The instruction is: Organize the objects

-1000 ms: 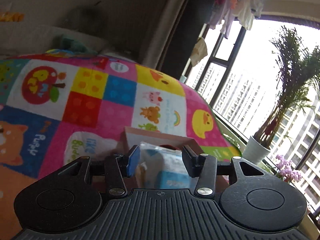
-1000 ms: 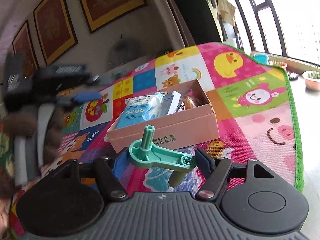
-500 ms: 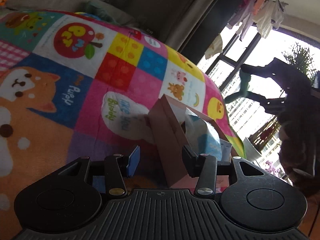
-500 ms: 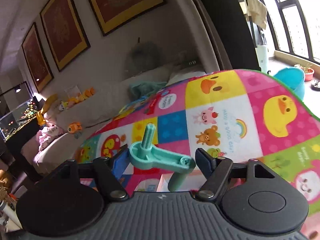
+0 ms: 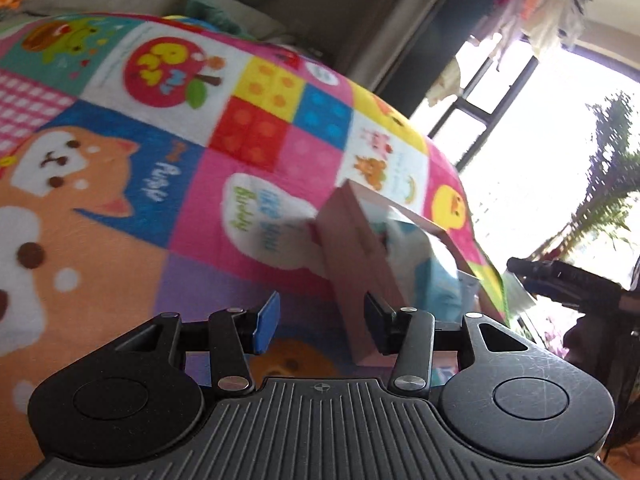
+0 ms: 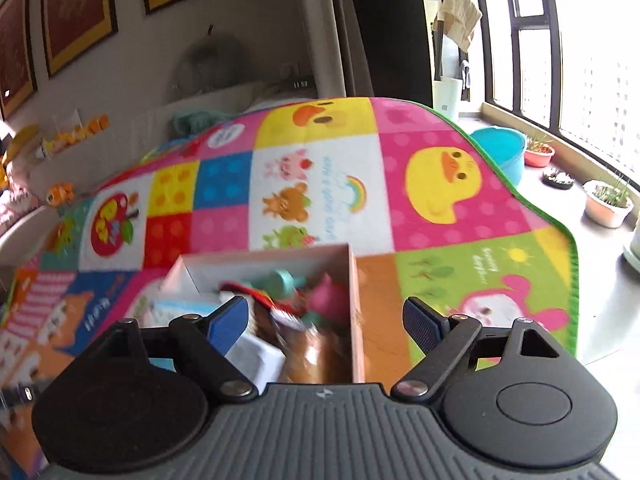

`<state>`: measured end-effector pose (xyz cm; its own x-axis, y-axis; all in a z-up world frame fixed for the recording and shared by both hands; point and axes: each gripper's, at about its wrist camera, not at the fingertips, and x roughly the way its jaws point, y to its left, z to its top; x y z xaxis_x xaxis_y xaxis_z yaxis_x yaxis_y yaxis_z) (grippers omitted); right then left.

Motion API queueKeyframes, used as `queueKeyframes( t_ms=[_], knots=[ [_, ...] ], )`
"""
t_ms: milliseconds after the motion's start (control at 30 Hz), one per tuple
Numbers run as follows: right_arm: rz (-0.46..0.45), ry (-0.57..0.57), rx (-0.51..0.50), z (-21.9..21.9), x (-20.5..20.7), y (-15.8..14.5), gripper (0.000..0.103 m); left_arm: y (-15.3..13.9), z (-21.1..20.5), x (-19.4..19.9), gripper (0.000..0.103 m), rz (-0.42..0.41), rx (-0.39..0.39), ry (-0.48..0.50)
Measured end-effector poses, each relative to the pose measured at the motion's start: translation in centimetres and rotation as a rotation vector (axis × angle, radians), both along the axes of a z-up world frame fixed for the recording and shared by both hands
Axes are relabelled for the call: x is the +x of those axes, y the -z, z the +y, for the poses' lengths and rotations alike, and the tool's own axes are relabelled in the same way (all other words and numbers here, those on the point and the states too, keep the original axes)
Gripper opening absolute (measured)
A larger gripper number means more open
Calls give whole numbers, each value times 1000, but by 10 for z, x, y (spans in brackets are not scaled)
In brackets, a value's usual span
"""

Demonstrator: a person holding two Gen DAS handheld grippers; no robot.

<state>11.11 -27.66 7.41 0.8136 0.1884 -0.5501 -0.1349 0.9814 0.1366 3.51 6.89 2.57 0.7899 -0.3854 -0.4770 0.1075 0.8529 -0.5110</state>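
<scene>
Right wrist view looks down on the mat [image 6: 436, 152], a bright patchwork of ducks, bears and blocks that fills the frame, with a green edge running off toward 3 o'clock. On it, at 6 o'clock and just ahead of the tool, sits the pink box [image 6: 356, 280], its top open. Inside lie a blue-and-white packet [image 6: 176, 306] at the 9 o'clock side, a brown item [image 6: 316, 354], a pink piece [image 6: 328, 300], and a teal part [image 6: 286, 282] near the middle; motion blur hides what most of them are. The right gripper [image 6: 326, 322] hangs over the box with its jaws spread wide and nothing between them.

From the left wrist view, the same mat [image 5: 120, 208] spreads from 9 to 1 o'clock, and the box [image 5: 352, 268] sits at 4 o'clock from centre, blurred, its near wall between the tool's jaws. The left gripper [image 5: 322, 326] is released too and empty; whether its right pad touches the wall I cannot tell.

By my reading, the step in hand is the drop into the box, with the teal part lying inside. Next calls for lifting the right tool straight up clear of the rim, then finding another loose item, none of which shows here.
</scene>
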Motion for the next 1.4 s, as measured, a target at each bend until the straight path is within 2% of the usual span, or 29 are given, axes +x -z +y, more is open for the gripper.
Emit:
queueKeyframes(
  t_ms=[167,200,233,300,333,367,433,500,600,800,1067,1400],
  knots=[
    [-6,-48,-73,-14,-34,22,85,-18,-38,11,51,-30,61,58],
    [-10,-52,-110,-13,-40,29,80,-21,-45,16,51,-35,74,64],
    [-11,-54,-159,-8,-47,35,70,-23,-53,24,51,-30,93,69],
    [-53,-69,-196,-4,-60,43,66,-22,-67,41,51,22,152,71],
    [-38,-90,-213,0,-64,46,58,-18,-73,50,51,56,193,60],
    [-34,-101,-225,3,-66,48,56,-13,-77,56,51,80,236,32],
    [-39,-112,-256,9,-70,53,56,-5,-75,62,70,101,280,-7],
    [-33,-124,-265,14,-70,58,56,-2,-69,61,79,96,284,-13],
    [-13,-140,-216,22,-63,61,57,0,-53,58,91,97,274,-41],
    [-33,-176,-203,75,-50,64,62,1,-8,56,100,62,304,-144],
    [-33,-188,-232,126,-25,63,63,3,34,69,101,51,290,-176],
    [-16,-164,-302,145,-22,64,64,11,49,74,101,54,208,-156]
  ],
)
